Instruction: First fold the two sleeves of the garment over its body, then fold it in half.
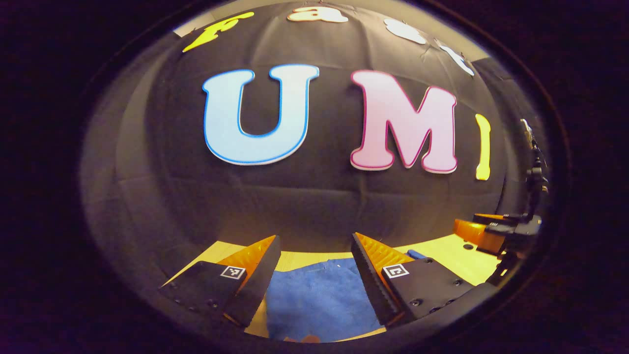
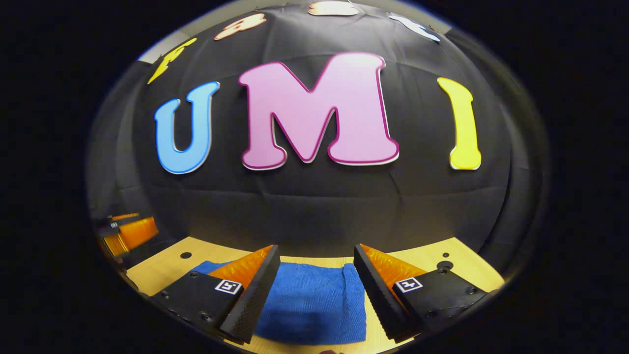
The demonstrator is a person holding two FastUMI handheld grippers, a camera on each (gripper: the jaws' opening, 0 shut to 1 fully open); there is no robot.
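Garment (image 1: 319, 300) flat on the tabletop (image 1: 462, 263), blue, fuzzy like terry. In the right gripper view it (image 2: 309, 305) reads as a compact folded block, with a straight folded edge down its right side and a straight far edge. No loose sleeve visible in either view.

Left tongs (image 1: 314, 268) spread wide, nothing between the fingers, held above the cloth and not touching it. Garment shows through the gap, running from the far edge down to the bottom of the left gripper view.

Right tongs (image 2: 314, 275) also spread, nothing pinched, above the cloth. Bare wood shows to the right of the garment and beyond its far edge.

Each pair of tongs shows in the other's view, off at the side: right tongs (image 1: 484, 231) at the right edge of the left gripper view, left tongs (image 2: 130, 233) at the left edge of the right gripper view. Well apart, both facing the booth wall (image 2: 314, 206).
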